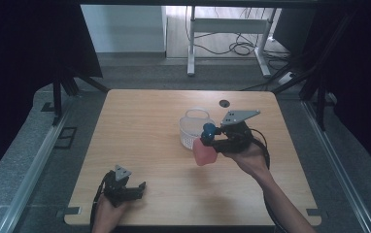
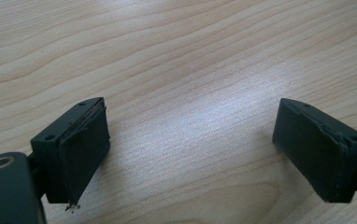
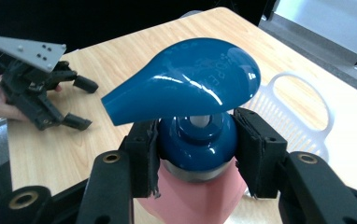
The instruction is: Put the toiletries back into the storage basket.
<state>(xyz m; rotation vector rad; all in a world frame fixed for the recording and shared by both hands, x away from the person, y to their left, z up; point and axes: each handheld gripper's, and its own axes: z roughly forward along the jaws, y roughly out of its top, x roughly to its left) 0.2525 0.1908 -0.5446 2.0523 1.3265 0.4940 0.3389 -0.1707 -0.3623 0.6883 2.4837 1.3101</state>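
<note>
A lab or recording room, not a home – the pale wooden table [image 1: 144, 145] stands on grey carpet between black curtains [image 1: 23, 43], with metal floor rails [image 1: 33, 165] alongside and loose black cables [image 1: 237, 47] under a white-framed desk [image 1: 227, 29] behind.

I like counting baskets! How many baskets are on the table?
1. The clear basket stands right of the table's middle, just behind the pink pump bottle that the right gripper holds; it also shows behind the bottle in the right gripper view.
</note>
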